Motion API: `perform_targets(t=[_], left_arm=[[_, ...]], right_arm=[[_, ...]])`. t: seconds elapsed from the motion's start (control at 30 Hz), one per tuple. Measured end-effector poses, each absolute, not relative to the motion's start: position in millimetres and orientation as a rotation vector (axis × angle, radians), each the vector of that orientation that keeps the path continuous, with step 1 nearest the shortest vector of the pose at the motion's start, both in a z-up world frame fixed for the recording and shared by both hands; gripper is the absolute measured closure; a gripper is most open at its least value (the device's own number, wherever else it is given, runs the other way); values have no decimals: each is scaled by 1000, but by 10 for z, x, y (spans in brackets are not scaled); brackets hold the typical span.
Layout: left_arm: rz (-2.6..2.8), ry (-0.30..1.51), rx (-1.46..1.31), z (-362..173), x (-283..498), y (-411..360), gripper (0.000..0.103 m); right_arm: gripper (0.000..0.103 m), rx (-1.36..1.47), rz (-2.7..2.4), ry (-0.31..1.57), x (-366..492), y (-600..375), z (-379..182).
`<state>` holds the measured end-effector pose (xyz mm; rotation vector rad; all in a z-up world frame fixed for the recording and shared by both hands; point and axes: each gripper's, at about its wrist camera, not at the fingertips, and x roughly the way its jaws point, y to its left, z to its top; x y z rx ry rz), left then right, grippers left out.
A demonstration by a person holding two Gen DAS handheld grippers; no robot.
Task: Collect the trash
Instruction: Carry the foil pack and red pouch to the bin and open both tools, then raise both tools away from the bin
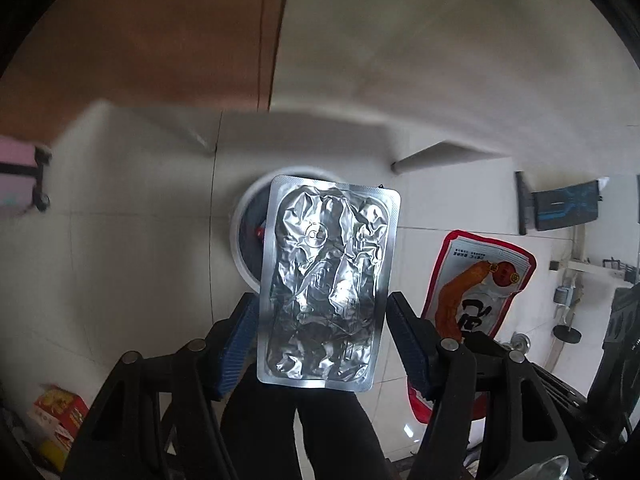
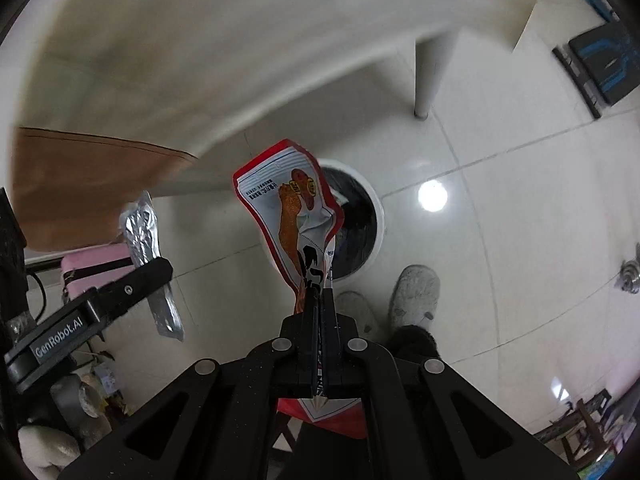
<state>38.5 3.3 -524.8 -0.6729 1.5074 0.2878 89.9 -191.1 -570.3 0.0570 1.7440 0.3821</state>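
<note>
Foil blister pack (image 1: 326, 284) covers most of the white bin (image 1: 244, 204), so the contents are unreadable beyond a red scrap, and the red snack wrapper (image 2: 298, 220) blocks the bin's left half in the right wrist view. Table edge (image 1: 328, 118) is motion-smeared. Wrapper print is too small to read; pink case (image 1: 18, 176), possibly luggage, is cropped at the frame edge.

A pink suitcase (image 1: 18, 176) stands on the tiled floor (image 2: 500, 240), grey slippers (image 2: 414, 294) nearby
</note>
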Motion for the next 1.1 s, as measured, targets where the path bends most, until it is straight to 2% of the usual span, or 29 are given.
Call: perform_targets(t=[0.13,0.27,0.3,0.33,0.37,0.4,0.43,0.5,0.53,0.6,0.67,0.83,1.1], left_arm=[[286,1550,-708,-5921,416,62,39],[293,1576,-751,-6405,420,146,38],[303,1582,-759,-6513,390,190,29],[312,1586,-759,-6568,383,210,14],[322,1589,-751,-6604,367,244,7],[337,1589,-735,-6610,343,262,3],[349,1588,-724,-6605,329,276,3],[375,1570,-704,-6562,283,322,3],[387,1560,-693,-6541,250,329,3],[417,1538,-641,-6453,197,320,3],[442,1534,-585,-6349,138,359,3],[451,1535,-508,-6017,-38,343,3],[426,1535,-479,-5378,-222,208,3]], right_arm=[[103,80,371,1796,869,-1878,-6508],[102,113,368,1827,925,-1766,-7089],[101,121,378,1842,937,-1734,-7246],[101,134,381,1858,944,-1715,-7367],[100,137,380,1868,936,-1685,-7449],[92,129,384,1873,938,-1659,-7523],[84,102,389,1875,923,-1634,-7598],[42,63,380,1869,910,-1618,-7628],[34,37,379,1861,901,-1605,-7628],[10,-50,378,1832,863,-1577,-7560],[0,-137,362,1792,869,-1554,-7453],[0,-288,336,1718,844,-1495,-7117],[0,-314,343,1676,771,-1523,-6303]])
